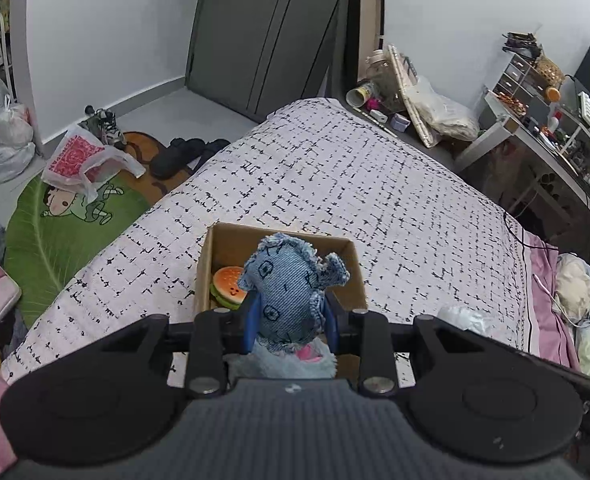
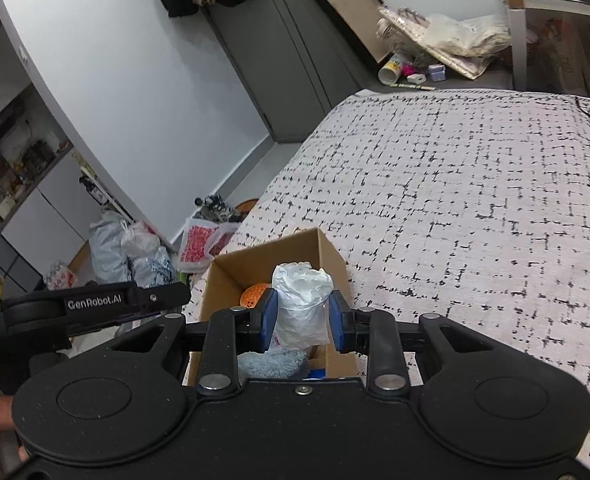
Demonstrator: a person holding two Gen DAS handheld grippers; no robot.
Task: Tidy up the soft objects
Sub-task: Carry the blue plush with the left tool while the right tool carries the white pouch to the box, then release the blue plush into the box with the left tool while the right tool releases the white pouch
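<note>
My left gripper (image 1: 291, 312) is shut on a blue denim elephant toy (image 1: 291, 280) and holds it over the open cardboard box (image 1: 349, 276) on the bed. A plush hamburger (image 1: 227, 288) lies in the box, and a light blue fluffy thing with pink (image 1: 295, 360) shows under the toy. My right gripper (image 2: 302, 316) is shut on a crumpled white soft bundle (image 2: 301, 304) above the same box (image 2: 251, 268). The hamburger's orange top (image 2: 251, 296) shows behind the left finger. The left gripper's side (image 2: 95, 308) shows at the left of the right wrist view.
The box stands on a bed with a white, black-flecked cover (image 1: 375, 184). A green rug (image 1: 55, 232), plastic bags (image 1: 79, 160) and slippers (image 1: 183, 152) lie on the floor to the left. A cluttered desk (image 1: 555, 132) stands to the right. A dark wardrobe (image 1: 263, 32) stands behind.
</note>
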